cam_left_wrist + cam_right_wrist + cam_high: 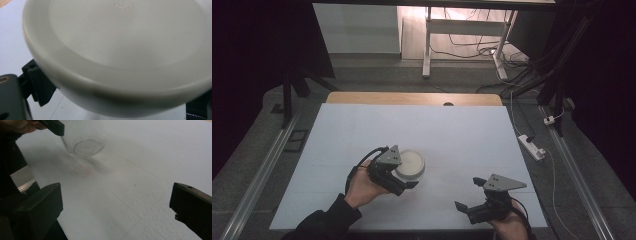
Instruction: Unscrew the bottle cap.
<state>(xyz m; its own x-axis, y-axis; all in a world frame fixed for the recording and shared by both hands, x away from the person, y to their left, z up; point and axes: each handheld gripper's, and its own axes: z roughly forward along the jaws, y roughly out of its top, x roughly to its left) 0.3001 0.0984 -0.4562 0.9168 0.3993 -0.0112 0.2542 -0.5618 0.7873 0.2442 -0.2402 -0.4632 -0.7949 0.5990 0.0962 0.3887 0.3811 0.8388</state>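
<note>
My left gripper (404,181) is closing its jaws on the rim of a pale bowl (410,164), holding it tilted just above the white surface (462,135) near the middle front. My right gripper (469,195) is hovering with jaws spread and empty, well apart to the right. The bowl is looking rigid, smooth and light, probably slippery, so the rim seems the best hold. An embossed mark inside it is too blurred to read.

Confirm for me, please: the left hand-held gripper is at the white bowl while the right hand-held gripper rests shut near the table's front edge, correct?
Not quite. The right hand-held gripper is open, not shut: the right gripper view shows its jaws wide apart over bare table. The rest holds: the left hand-held gripper is at the white bowl.
</note>
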